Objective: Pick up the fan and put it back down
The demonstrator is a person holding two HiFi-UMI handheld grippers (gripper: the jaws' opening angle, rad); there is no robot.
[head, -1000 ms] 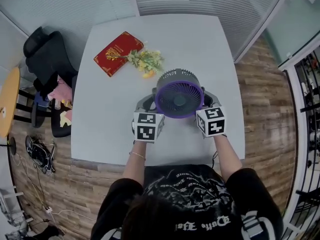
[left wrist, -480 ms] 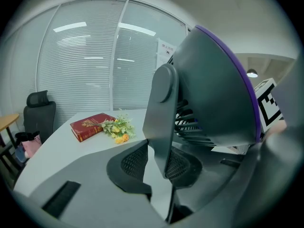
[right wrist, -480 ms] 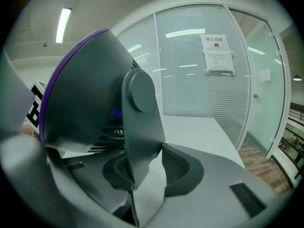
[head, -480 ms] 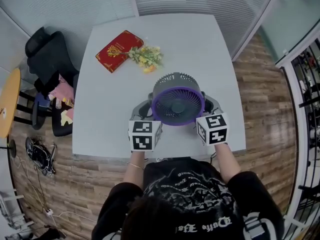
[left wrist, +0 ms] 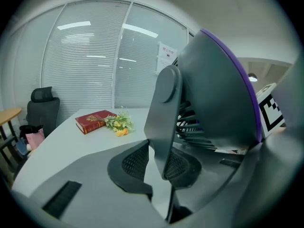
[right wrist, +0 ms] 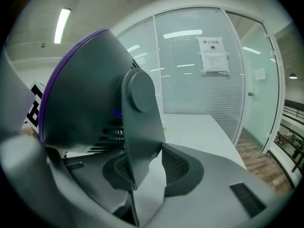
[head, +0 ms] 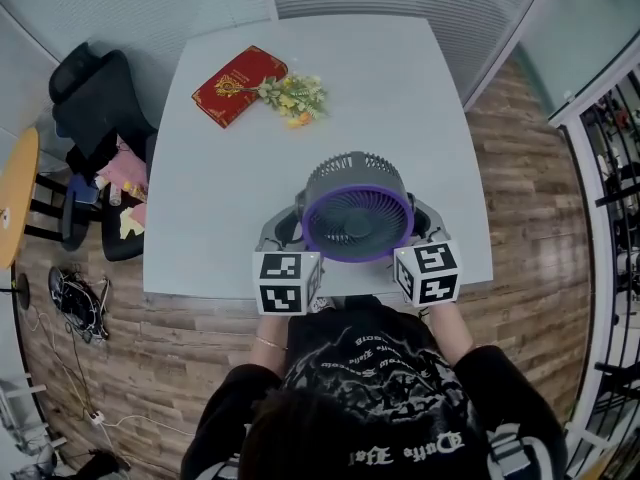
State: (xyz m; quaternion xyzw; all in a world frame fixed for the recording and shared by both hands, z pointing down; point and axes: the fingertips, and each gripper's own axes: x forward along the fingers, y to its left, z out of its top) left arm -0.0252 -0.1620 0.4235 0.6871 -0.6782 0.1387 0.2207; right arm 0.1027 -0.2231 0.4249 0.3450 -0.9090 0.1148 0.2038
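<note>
The grey fan [head: 357, 213] with a purple front ring hangs just above the white table [head: 230, 168], near its front edge, face tilted up. Both grippers hold it by the side arms of its stand. My left gripper [head: 289, 224] grips the left stand arm [left wrist: 161, 127] between its meshed pads [left wrist: 130, 163]; its jaws are closing on that arm. On the other side, my right gripper [head: 421, 218] is shut on the right stand arm [right wrist: 142, 141], pads [right wrist: 178, 167] on either side of it. The fan's base is hidden.
A red book [head: 238, 85] and a small bunch of yellow flowers [head: 292, 98] lie at the table's far left. A black office chair [head: 90, 108] piled with things stands left of the table. Glass walls with blinds run behind and to the right.
Both grippers have carried the fan from the middle of the table toward the person, to the near edge, and slightly upward.
</note>
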